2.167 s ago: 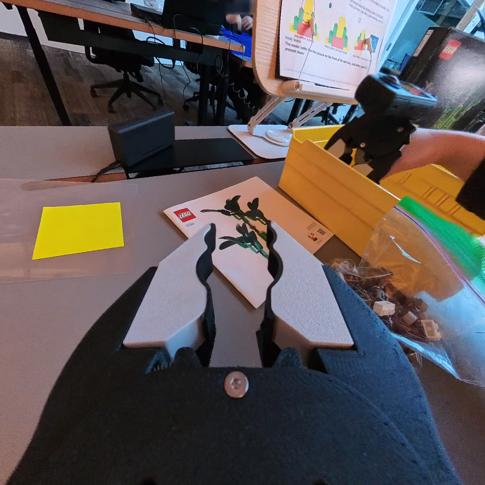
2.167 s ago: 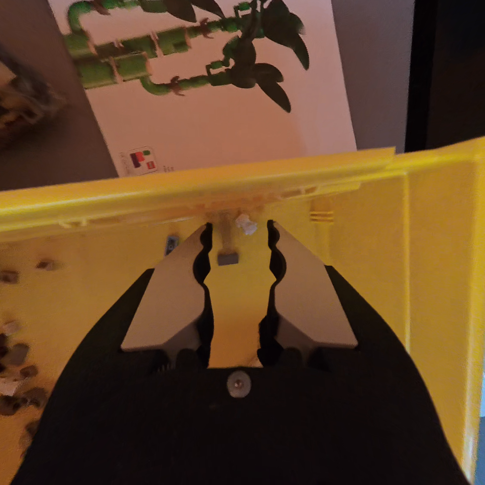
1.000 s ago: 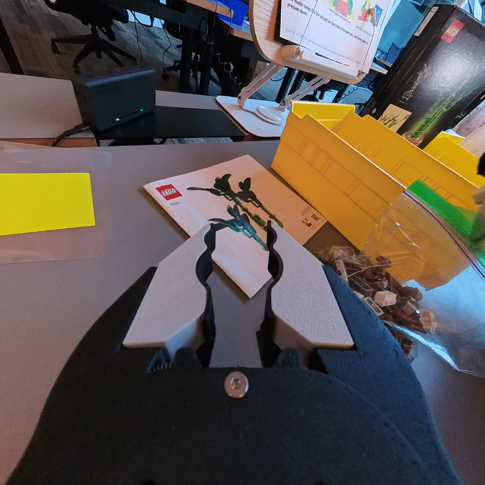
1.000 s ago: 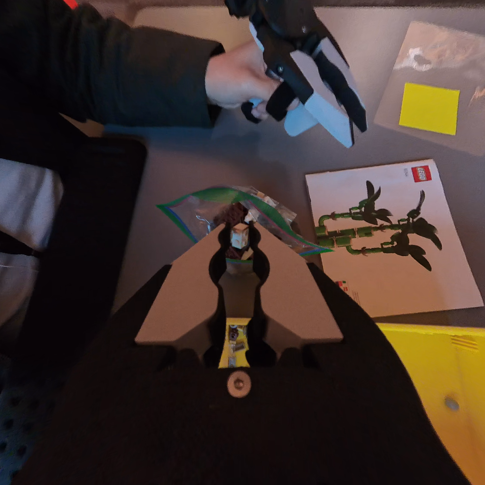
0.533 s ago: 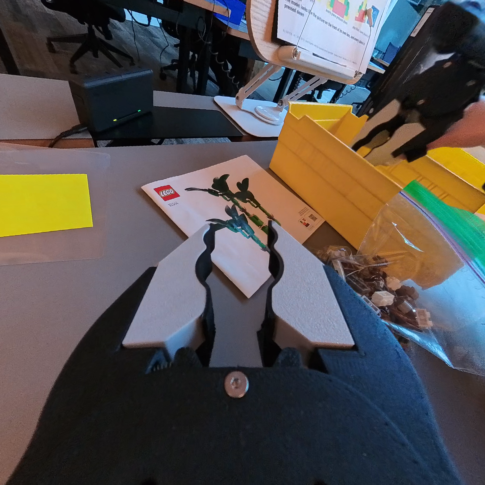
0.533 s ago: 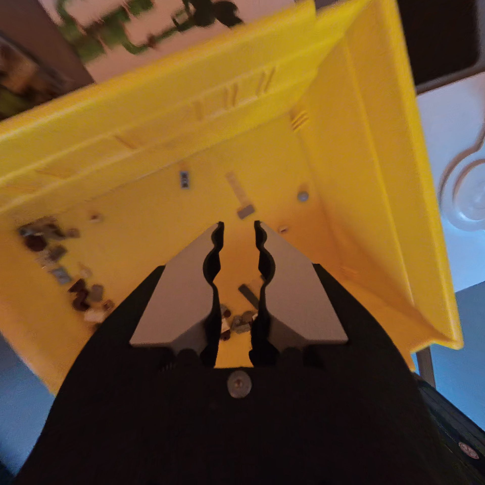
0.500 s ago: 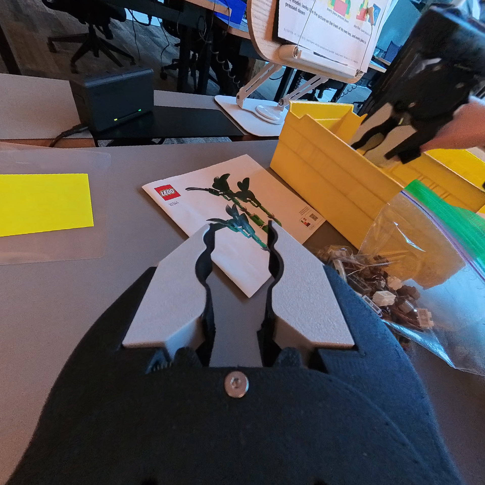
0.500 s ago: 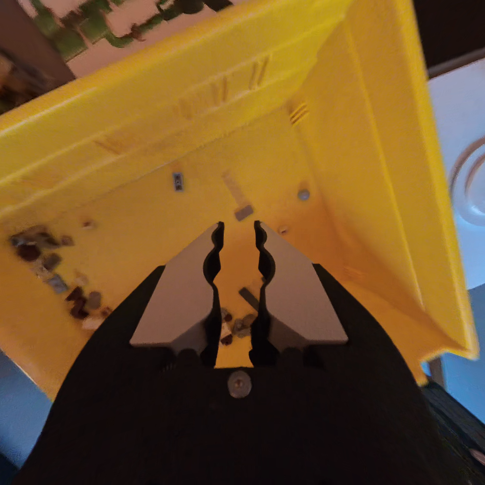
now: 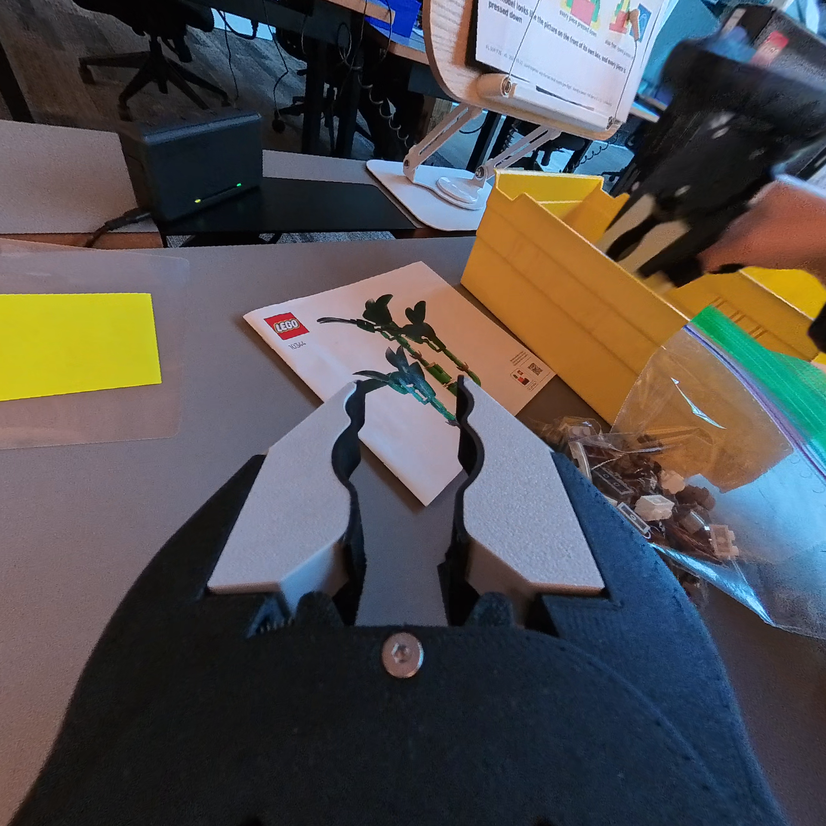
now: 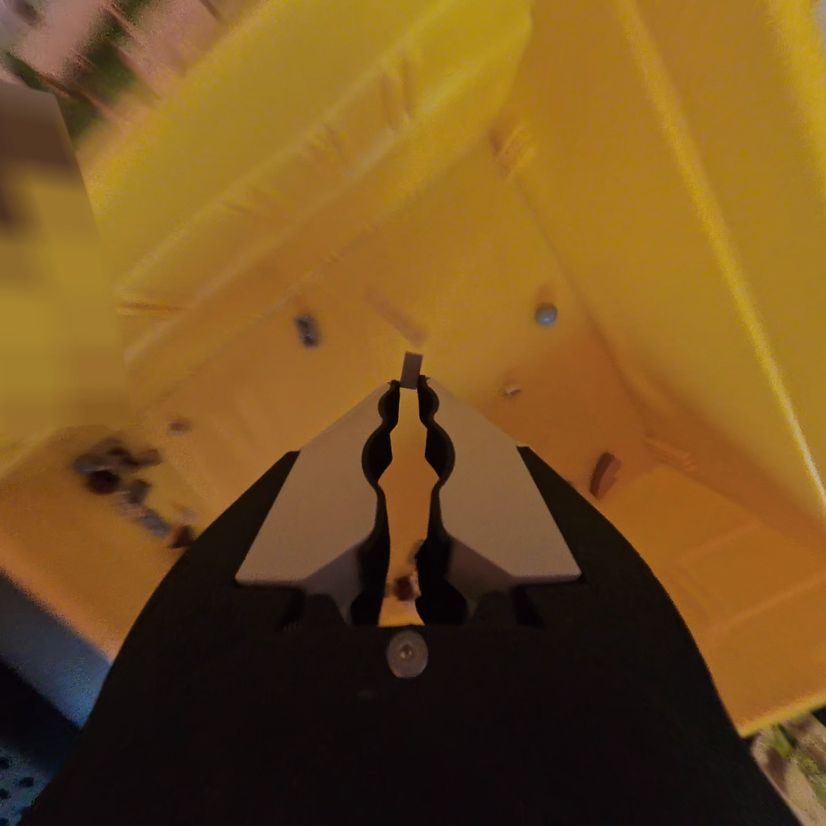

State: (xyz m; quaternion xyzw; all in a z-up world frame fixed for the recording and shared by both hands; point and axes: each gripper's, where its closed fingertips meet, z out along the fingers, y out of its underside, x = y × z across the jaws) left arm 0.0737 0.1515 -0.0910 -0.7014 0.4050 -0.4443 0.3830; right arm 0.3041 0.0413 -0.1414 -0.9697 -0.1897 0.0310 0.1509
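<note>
Here the right gripper (image 10: 409, 386) is pinching a small grey piece (image 10: 411, 369) at its tips, mid-frame, inside the yellow bin (image 10: 670, 223); the left gripper (image 9: 406, 389) is hovering with jaws wide over the booklet (image 9: 402, 357), the bag of bricks (image 9: 715, 469) lying at right.

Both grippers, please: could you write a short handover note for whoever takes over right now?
Left gripper: open, empty, above the grey table by the white instruction booklet's corner.
Right gripper: inside the yellow plastic bin, shut on a small grey brick at its tips.
Clear zip bag of brown pieces lies right of the booklet. Other loose pieces lie in the bin.
</note>
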